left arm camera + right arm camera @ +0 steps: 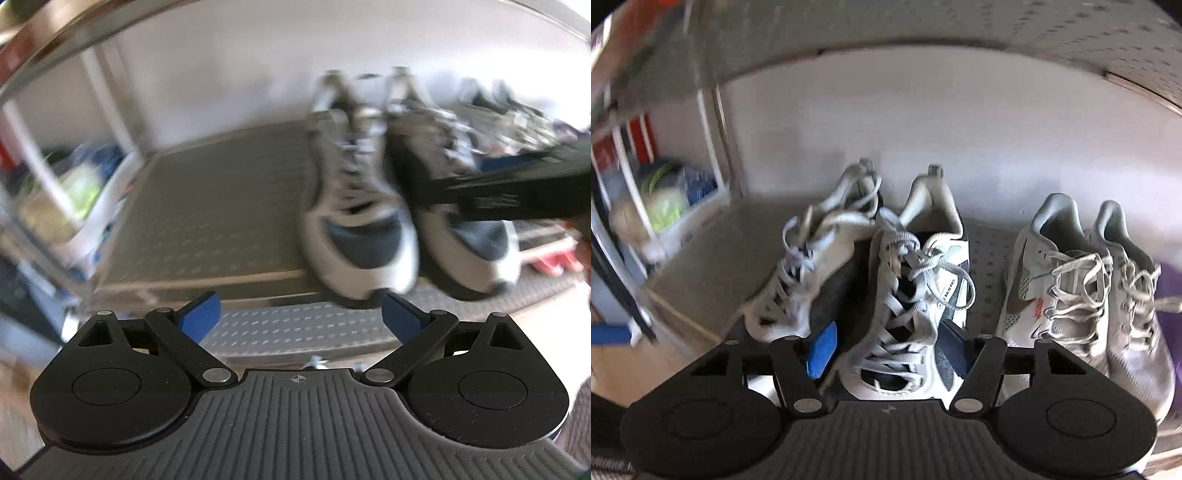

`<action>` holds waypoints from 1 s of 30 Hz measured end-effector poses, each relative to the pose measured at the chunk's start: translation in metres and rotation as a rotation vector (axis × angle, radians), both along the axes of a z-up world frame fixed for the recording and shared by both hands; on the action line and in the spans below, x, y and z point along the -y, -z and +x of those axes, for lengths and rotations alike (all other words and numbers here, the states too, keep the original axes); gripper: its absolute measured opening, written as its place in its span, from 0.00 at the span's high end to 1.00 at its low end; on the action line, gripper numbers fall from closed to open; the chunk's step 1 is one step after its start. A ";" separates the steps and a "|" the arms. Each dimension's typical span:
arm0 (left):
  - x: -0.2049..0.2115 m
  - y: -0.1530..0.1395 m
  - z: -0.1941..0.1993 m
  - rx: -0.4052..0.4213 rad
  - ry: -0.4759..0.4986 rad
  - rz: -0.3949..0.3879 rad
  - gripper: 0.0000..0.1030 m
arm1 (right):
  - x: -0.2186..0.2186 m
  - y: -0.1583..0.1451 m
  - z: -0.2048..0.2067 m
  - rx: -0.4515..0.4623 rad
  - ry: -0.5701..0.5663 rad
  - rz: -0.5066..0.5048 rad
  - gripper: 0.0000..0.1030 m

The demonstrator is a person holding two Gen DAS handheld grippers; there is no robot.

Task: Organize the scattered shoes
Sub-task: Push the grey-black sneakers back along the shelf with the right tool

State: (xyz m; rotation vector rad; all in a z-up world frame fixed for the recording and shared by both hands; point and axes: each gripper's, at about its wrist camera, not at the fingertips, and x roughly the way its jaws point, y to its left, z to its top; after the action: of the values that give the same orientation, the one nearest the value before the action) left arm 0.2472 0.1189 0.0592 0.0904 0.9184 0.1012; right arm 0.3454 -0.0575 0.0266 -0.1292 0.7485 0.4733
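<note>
Right gripper (886, 349): my jaws straddle the toe end of the right shoe (916, 295) of a white-and-navy pair. The blue pads sit at its flanks; whether they press or only flank it I cannot tell. Pointed steeply down at the shelf (988, 258).

Left gripper (301, 314): jaws spread wide, nothing between them. One blue fingertip (400, 314) sits just under the toe of the left shoe (358, 221); touching or not, unclear through the blur. Also angled down, from in front of the shelf edge.

Shoes: the pair lies toes toward me, heels to the wall, side by side on the perforated shelf, toes overhanging the front edge. The left one looks slumped, tongue and laces loose. A grey pair (1082, 295) already stands to the right, close by.

Step in hand, as I judge it: seating and squaring this pair beside the grey one.

Next move calls for: nudging the right shoe back and parallel, letting go cleanly without snagging the laces, then straightening the left one.
</note>
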 end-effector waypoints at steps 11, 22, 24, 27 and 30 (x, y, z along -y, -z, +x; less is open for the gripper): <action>-0.001 0.010 -0.003 -0.047 -0.019 0.017 0.05 | -0.015 0.020 -0.003 0.076 0.016 -0.074 0.29; -0.013 0.010 -0.006 -0.048 -0.044 0.010 0.05 | -0.025 0.024 0.018 0.108 0.125 -0.054 0.31; -0.016 0.009 -0.006 -0.046 -0.052 0.008 0.05 | -0.023 0.018 0.020 0.080 0.130 -0.052 0.34; -0.024 0.008 -0.008 -0.048 -0.080 0.004 0.05 | -0.014 0.002 0.013 0.072 0.178 0.002 0.24; -0.037 0.010 -0.010 -0.060 -0.144 0.003 0.05 | -0.015 -0.010 -0.003 0.120 0.136 0.073 0.21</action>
State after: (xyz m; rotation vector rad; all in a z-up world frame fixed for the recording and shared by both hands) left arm 0.2372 0.1554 0.0490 0.0304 0.9845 0.2341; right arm 0.3427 -0.0428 0.0362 -0.0373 0.6171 0.3598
